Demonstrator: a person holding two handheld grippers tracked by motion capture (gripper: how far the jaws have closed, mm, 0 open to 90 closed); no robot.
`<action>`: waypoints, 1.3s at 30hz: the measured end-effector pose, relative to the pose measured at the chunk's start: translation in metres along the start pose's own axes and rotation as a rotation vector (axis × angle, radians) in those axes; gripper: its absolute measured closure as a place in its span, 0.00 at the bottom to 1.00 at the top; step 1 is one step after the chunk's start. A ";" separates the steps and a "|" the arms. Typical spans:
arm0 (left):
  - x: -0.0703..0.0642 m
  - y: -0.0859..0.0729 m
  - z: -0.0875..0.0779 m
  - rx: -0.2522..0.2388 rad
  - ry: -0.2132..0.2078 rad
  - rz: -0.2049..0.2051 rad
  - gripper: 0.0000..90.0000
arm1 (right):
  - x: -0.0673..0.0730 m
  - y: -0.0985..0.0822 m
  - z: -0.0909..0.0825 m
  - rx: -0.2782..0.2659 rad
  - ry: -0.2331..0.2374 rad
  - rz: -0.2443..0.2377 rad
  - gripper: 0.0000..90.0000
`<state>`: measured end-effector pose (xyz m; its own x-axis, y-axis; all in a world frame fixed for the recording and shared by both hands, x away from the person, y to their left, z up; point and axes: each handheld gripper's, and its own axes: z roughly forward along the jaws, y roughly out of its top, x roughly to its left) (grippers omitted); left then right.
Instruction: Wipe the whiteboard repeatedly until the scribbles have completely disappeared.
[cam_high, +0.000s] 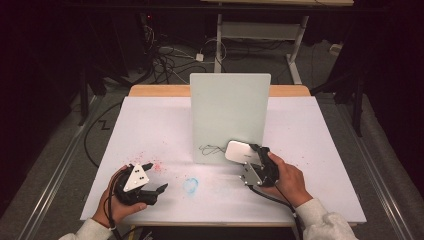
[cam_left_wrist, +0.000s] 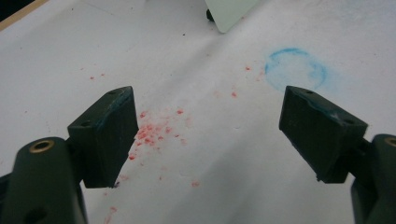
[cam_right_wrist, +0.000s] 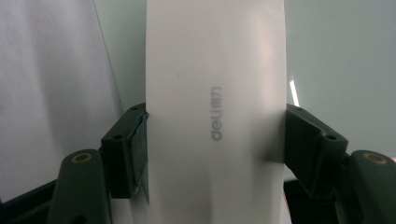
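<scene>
A pale upright whiteboard (cam_high: 230, 115) stands mid-table with a dark scribble (cam_high: 211, 149) near its bottom edge. My right gripper (cam_high: 252, 159) is shut on a white board eraser (cam_high: 239, 151), held against the board's lower right beside the scribble. In the right gripper view the eraser (cam_right_wrist: 215, 112) carries grey lettering and sits clamped between both pads (cam_right_wrist: 130, 149), the board (cam_right_wrist: 341, 70) close behind it. My left gripper (cam_high: 154, 176) rests low at the table's front left, open with nothing between its pads (cam_left_wrist: 109, 135). The board's lower corner (cam_left_wrist: 229, 11) shows at the top of the left gripper view.
The table is covered with a white sheet (cam_high: 150, 125). Red speckles (cam_high: 155, 165) lie near the left gripper and a faint blue ring (cam_high: 190, 184) marks the sheet at front centre. Cables and a desk frame (cam_high: 260, 35) lie on the floor behind.
</scene>
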<state>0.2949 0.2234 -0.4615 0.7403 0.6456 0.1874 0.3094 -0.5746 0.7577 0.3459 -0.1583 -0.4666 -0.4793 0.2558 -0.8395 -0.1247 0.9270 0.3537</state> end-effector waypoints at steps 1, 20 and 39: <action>0.000 0.000 0.000 0.000 0.000 0.000 0.21 | 0.000 -0.003 -0.001 0.008 -0.002 -0.005 0.35; 0.000 0.001 0.000 0.001 -0.003 0.002 0.21 | 0.003 -0.011 -0.001 0.014 -0.031 0.063 0.35; -0.001 0.001 0.001 0.006 -0.005 0.003 0.21 | 0.030 0.047 0.020 -0.029 -0.078 -0.047 0.35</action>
<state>0.2954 0.2221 -0.4617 0.7438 0.6418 0.1864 0.3112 -0.5794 0.7533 0.3434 -0.1018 -0.4835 -0.4035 0.2338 -0.8846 -0.1711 0.9305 0.3239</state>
